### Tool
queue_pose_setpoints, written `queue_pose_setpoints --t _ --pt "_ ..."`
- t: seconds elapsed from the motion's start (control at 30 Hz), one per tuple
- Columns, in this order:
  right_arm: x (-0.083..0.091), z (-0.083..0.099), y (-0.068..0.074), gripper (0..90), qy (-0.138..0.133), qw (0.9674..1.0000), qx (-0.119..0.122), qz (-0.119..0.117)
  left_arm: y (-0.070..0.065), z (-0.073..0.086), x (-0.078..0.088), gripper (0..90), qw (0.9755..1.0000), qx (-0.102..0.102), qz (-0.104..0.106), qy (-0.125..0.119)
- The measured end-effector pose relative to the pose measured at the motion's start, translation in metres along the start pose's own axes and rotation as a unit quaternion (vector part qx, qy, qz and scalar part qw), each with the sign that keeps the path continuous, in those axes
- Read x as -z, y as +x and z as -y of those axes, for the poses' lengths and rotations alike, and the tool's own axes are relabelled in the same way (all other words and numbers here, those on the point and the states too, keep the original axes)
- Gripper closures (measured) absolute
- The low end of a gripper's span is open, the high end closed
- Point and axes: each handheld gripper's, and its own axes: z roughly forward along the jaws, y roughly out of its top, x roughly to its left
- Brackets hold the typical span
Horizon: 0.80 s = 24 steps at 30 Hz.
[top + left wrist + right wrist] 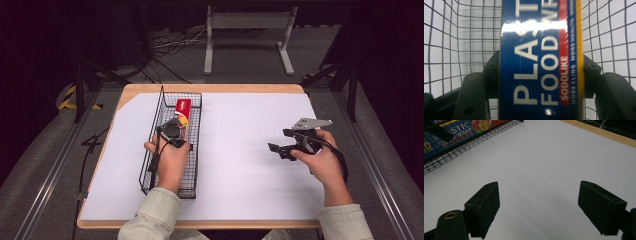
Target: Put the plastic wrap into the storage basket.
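Plastic wrap box (540,62) lies in the wire basket (192,150) on the counter (240,165); we see the left gripper (175,131) with fingers (490,75) clenched on it. Right gripper (539,207) hovers over bare white counter, fingers spread.

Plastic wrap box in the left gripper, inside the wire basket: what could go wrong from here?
1. The left gripper clamps the glossy plastic wrap box by its narrow sides, so it might slip or twist.
2. The wire basket walls stand close, so the box could snag and drag it.
3. The right gripper hangs open, away from the basket, steadying nothing.
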Motion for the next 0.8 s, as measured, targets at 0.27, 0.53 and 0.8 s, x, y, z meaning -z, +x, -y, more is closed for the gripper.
queue_pose_setpoints --t 0.27,0.53,0.8 --pt "-0.002 0.001 0.001 18.4 0.005 1.0 0.001 -0.001 -0.001 -0.004 0.01 31.8 0.9998 -0.002 0.008 -0.021" --pt "-0.003 0.002 -0.001 18.2 0.006 1.0 0.0 0.0 -0.004 -0.01 0.023 23.2 0.9978 -0.041 0.007 -0.053" --pt "-0.003 0.002 -0.001 18.2 0.007 1.0 -0.002 0.001 -0.001 -0.018 0.041 25.0 0.9963 -0.055 0.008 -0.065"
